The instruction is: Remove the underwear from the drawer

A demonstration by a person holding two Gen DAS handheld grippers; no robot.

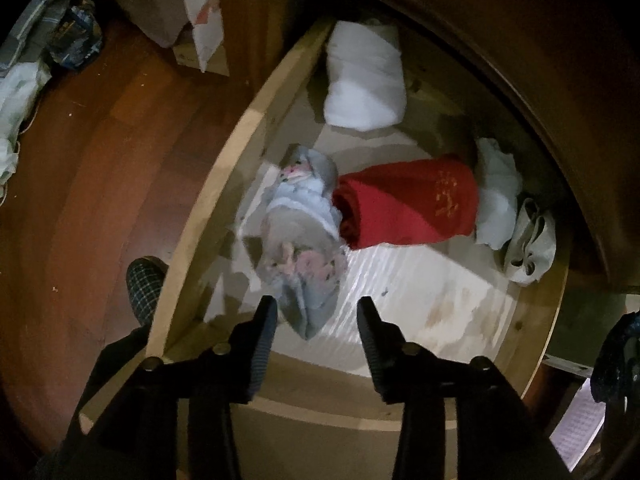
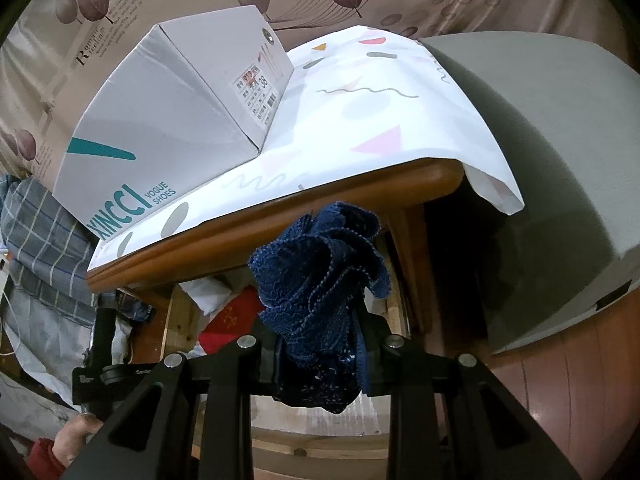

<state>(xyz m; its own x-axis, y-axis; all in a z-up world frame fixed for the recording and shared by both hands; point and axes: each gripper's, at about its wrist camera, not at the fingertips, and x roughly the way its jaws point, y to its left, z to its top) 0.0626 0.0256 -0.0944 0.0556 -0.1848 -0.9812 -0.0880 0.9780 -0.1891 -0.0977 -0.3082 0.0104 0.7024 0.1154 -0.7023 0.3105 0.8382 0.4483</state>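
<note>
Blue lace underwear [image 2: 320, 280]: clamped in right gripper [image 2: 320, 356] — out of drawer [image 1: 224, 184].
Left gripper [image 1: 316, 316]: apart, empty, lower centre.
Left: floral pair [image 1: 300, 236], red roll [image 1: 408, 200].

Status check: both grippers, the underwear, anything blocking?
Left gripper open above the drawer, pale floral garment just beyond its tips, untouched. Right gripper shut on dark blue lace underwear, outside the drawer. Nothing blocking.

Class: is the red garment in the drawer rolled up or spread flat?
Rolled up: the red garment lies as a thick bundle on the drawer floor.
</note>
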